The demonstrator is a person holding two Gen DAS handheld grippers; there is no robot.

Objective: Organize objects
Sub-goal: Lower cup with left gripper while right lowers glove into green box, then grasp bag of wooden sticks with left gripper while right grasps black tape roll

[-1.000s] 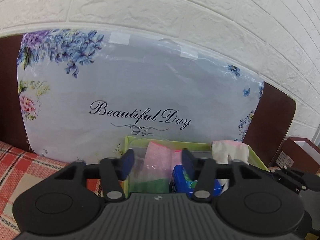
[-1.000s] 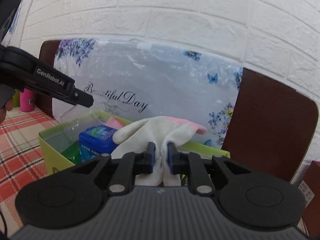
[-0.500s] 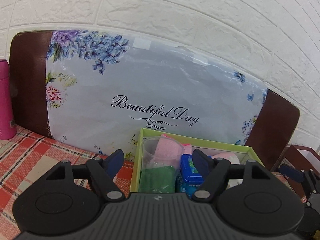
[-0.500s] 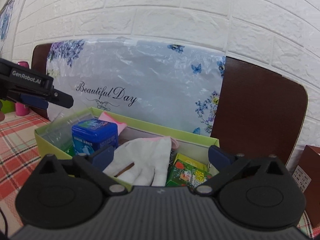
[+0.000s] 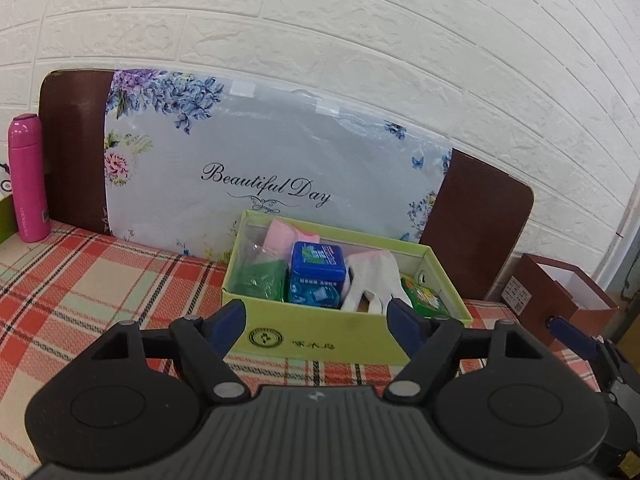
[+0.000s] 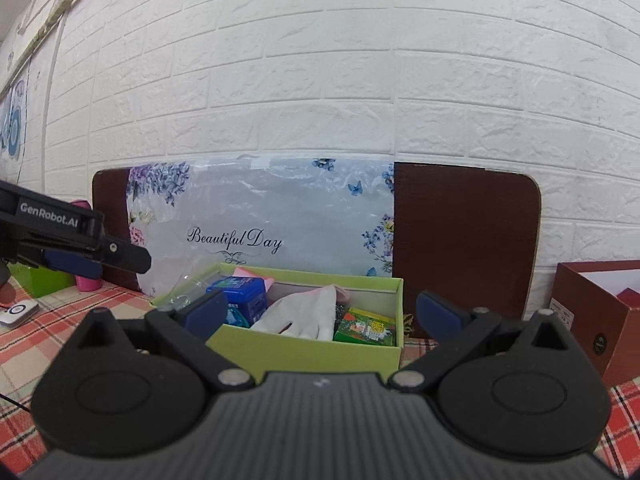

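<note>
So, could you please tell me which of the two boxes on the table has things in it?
The light green box, in the middle before the floral board. It holds a white glove, a blue tin and a green packet. Nothing shows inside the brown box at the right.

A home-like room: ahead of the tongs, a plaid tablecloth and floral "Beautiful Day" placemat against a white brick-pattern wall, pink flask far left

pink bottle, plaid tablecloth; brown box
</note>
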